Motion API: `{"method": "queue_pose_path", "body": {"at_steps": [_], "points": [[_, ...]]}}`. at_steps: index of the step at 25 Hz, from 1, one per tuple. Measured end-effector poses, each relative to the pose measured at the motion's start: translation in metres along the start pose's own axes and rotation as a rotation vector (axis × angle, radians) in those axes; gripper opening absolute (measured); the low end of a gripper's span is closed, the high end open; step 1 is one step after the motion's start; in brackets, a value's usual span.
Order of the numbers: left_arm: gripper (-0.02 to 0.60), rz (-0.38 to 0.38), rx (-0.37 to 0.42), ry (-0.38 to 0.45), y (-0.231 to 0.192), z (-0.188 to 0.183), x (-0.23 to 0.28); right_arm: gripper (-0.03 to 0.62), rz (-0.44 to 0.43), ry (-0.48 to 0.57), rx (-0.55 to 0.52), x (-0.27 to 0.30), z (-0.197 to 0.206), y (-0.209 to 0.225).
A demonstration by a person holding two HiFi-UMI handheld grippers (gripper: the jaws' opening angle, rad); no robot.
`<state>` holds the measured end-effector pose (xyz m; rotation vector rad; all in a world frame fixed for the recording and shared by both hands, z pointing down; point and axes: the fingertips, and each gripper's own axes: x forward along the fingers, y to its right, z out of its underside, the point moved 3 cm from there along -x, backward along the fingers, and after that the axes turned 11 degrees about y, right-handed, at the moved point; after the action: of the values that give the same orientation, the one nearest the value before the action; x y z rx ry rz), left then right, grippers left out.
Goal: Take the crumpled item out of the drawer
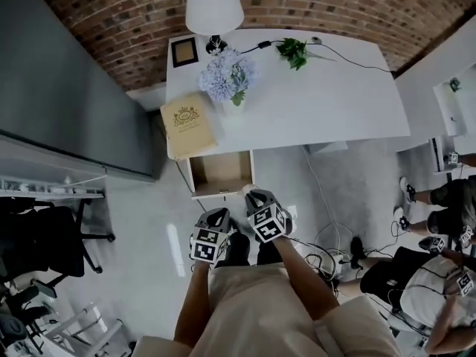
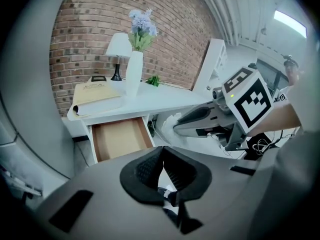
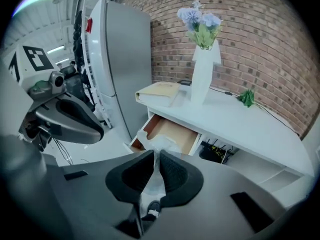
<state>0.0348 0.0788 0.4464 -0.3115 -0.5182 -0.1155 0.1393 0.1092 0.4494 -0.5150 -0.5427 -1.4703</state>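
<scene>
The crumpled clear plastic item [image 3: 161,145] is pinched in the narrow jaws of the right gripper [image 3: 156,156], clear of the open white drawer [image 3: 175,134] ahead and below it, which looks empty; the left gripper [image 2: 162,151] is closed on nothing; removal seems done.

— Where's the crumpled item [image 3: 162,145]?
— Pinched between the right gripper's [image 3: 155,153] jaws, clear of the drawer [image 3: 174,134]: thin, whitish, translucent, wrinkled.
— And the drawer?
— Pulled open, brown inside, white-sided.
</scene>
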Motion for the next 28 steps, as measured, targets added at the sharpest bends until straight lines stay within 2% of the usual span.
{"method": "queue_pose_path", "body": {"at_steps": [4,7,20,28], "points": [[0.017,-0.021,-0.013,0.032,0.01,-0.022,-0.005,0.06,0.02,0.047,0.089,-0.031,-0.004,0.007],[0.017,-0.033,0.008,0.05,0.011,-0.033,-0.006,0.06,0.032,0.086,0.146,-0.044,-0.007,0.01],[0.017,-0.053,0.044,0.079,-0.001,-0.046,-0.021,0.061,0.018,0.193,0.198,-0.058,-0.029,-0.004],[0.017,-0.06,0.036,0.084,-0.014,-0.043,-0.031,0.061,0.029,0.212,0.289,-0.053,-0.02,-0.009]]}}
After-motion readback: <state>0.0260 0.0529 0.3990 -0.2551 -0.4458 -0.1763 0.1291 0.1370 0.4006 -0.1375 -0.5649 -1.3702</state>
